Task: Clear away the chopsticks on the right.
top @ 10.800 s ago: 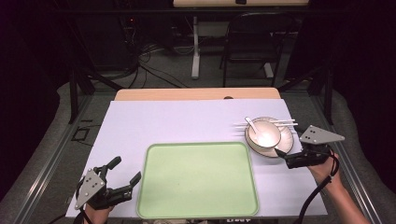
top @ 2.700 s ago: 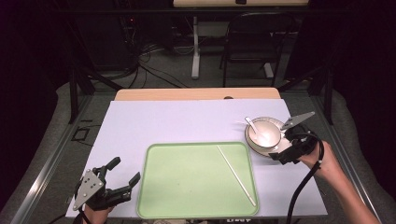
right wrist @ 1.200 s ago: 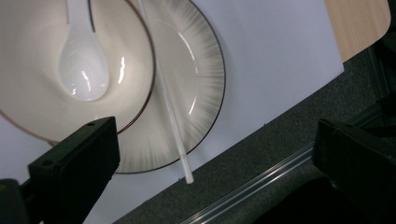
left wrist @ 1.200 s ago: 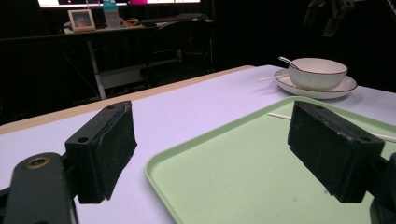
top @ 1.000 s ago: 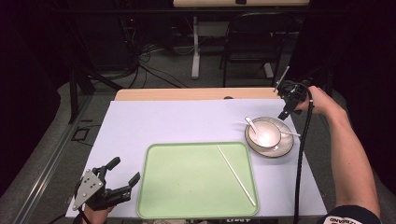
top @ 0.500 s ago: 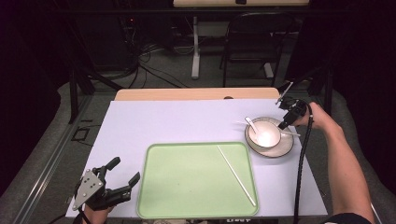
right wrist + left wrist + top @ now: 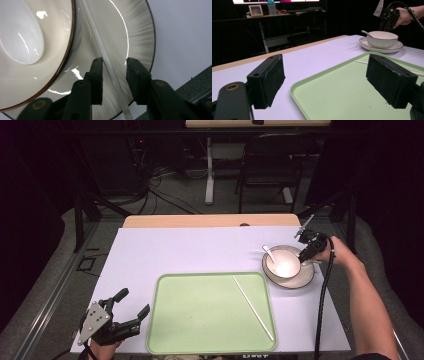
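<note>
Left gripper (image 7: 129,312): held low at the near left corner of the table, just left of the tray; jaws are spread wide with nothing between them, as is seen in the left gripper view, where the two black pads (image 7: 269,77) stand well apart over the tray's near rim.

Green tray (image 7: 200,340): set flat on the white table cover (image 7: 190,252), near the front edge, between the two hands. One white chopstick (image 7: 252,307) is laid on its right half, slanting from upper left to lower right.

Saucer (image 7: 305,280): placed to the right of the tray's far corner, a little apart from it; pale glaze with a dark rim. A white bowl (image 7: 282,265) is seated on it, and a white spoon (image 7: 270,254) is leaned inside the bowl, handle pointing to the far left.

Second white chopstick (image 7: 105,55): rested on the saucer beside the bowl's outer wall, one end reaching past the saucer's rim.

Right gripper (image 7: 113,62): lowered over the far right side of the saucer, pointed down. Its jaws have just been closing and are set either side of the chopstick; the left pad is seen about touching it, while a gap remains at the right pad, so no grip is made yet.

Far ground: a wooden table edge (image 7: 210,220), then a chair (image 7: 265,175) on the dark floor.
</note>
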Demonstrator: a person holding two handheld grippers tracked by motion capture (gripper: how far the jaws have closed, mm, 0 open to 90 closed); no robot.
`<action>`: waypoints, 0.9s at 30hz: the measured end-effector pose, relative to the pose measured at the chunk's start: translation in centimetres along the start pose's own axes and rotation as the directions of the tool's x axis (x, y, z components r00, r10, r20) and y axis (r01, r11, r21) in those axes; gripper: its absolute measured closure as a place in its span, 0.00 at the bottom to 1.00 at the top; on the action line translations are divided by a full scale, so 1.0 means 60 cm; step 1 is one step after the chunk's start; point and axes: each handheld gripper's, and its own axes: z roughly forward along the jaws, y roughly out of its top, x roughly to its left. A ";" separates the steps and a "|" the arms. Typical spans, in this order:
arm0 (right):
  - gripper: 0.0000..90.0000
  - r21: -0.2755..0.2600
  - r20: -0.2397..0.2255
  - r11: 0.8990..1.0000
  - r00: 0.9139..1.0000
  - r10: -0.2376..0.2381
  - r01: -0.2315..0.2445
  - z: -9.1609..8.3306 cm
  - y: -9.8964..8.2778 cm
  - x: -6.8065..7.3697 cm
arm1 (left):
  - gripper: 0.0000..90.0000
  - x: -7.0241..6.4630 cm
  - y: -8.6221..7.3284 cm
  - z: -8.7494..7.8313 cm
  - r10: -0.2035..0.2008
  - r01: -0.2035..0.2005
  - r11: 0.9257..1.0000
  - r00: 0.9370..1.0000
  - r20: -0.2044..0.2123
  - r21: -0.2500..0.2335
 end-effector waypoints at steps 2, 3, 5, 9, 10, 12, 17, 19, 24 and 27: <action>0.82 0.056 0.011 0.998 1.000 -0.020 0.020 0.002 0.004 0.005 | 0.17 0.000 0.000 0.000 -0.002 0.002 1.000 1.000 -0.002 -0.001; 0.82 0.056 0.011 0.998 1.000 -0.020 0.020 0.002 0.004 0.005 | 0.17 0.000 0.000 0.000 -0.004 0.004 1.000 1.000 -0.002 -0.002; 0.84 0.026 0.016 1.000 1.000 -0.015 0.015 0.011 0.002 0.010 | 0.17 0.000 0.000 0.000 0.000 0.000 1.000 1.000 -0.001 0.000; 0.93 0.047 0.024 0.998 0.999 -0.048 0.047 0.008 0.008 0.015 | 0.17 0.000 0.000 -0.001 -0.004 0.004 1.000 1.000 -0.005 -0.002; 0.93 0.047 0.024 0.998 0.999 -0.048 0.047 0.008 0.008 0.015 | 0.17 0.000 0.000 -0.001 -0.004 0.004 1.000 1.000 -0.006 -0.003; 0.93 0.030 0.024 0.999 0.999 -0.029 0.029 0.009 0.008 0.017 | 0.17 0.000 0.000 -0.001 -0.001 0.001 1.000 1.000 -0.005 -0.003; 0.93 0.014 0.041 1.000 0.999 0.014 -0.014 -0.001 0.011 0.021 | 0.17 0.000 0.000 -0.001 -0.002 0.002 1.000 1.000 -0.003 -0.002; 0.93 -0.001 0.045 1.000 0.999 0.026 -0.026 -0.003 0.011 0.023 | 0.17 0.000 0.000 -0.001 -0.002 0.002 1.000 1.000 -0.002 -0.002; 0.93 0.004 0.086 0.999 0.995 0.040 -0.041 -0.045 0.021 0.025 | 0.17 0.000 0.000 -0.001 -0.001 0.001 1.000 1.000 -0.004 -0.004; 0.93 0.004 0.101 0.997 0.991 0.083 -0.083 -0.067 0.025 0.032 | 0.17 0.000 0.000 -0.001 0.000 0.000 1.000 1.000 -0.002 -0.004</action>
